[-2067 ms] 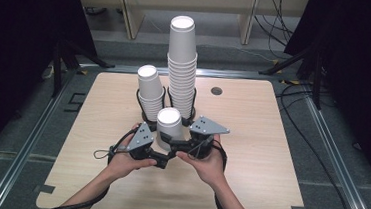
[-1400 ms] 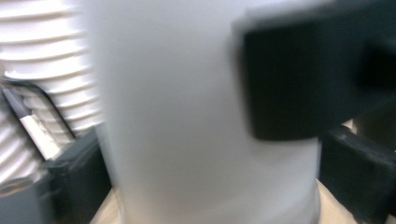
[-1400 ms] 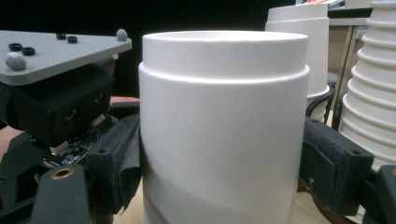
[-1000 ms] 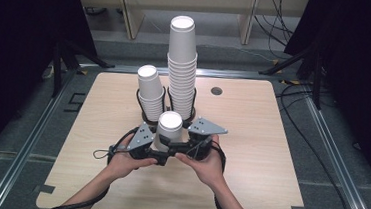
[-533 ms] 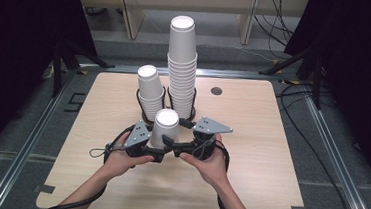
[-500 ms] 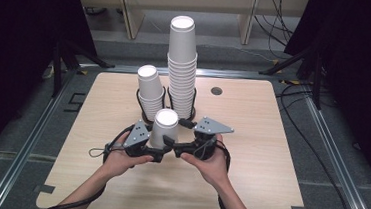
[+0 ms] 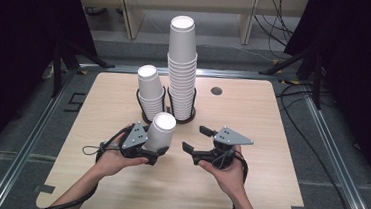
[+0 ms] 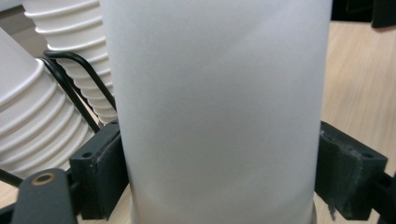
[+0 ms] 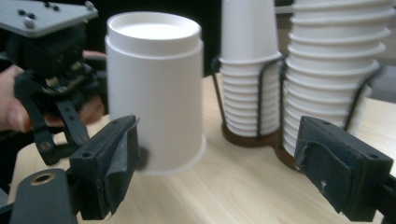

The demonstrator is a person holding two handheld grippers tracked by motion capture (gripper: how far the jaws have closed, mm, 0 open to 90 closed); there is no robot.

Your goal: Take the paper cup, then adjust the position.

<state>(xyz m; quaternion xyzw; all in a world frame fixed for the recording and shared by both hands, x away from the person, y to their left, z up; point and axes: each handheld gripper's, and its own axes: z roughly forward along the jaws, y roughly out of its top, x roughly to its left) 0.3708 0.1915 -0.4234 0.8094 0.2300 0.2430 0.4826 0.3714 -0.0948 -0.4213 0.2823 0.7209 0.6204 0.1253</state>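
Observation:
An upside-down white paper cup (image 7: 160, 131) stands between the jaws of my left gripper (image 7: 155, 151), which is shut on its lower part. In the left gripper view the cup (image 8: 219, 102) is pressed between both pads (image 8: 100, 172). My right gripper (image 7: 194, 139) is open, a short way right of the cup and apart from it. Its view looks past its spread fingers (image 9: 112, 168) at the cup (image 9: 154, 93), whose rim sits at or just above the table, and at the left gripper (image 9: 51, 70) behind it.
Behind the cup, two black wire holders carry inverted cup stacks: a tall stack (image 7: 181, 69) and a short stack (image 7: 149, 89), also in the right gripper view as the tall stack (image 9: 336, 70) and short stack (image 9: 250, 70). A dark round hole (image 7: 216, 91) marks the wooden table (image 7: 267, 191).
Both grippers were together at the cup before. The right one has opened and drawn back to the right, while the left one keeps the cup and has shifted slightly left.

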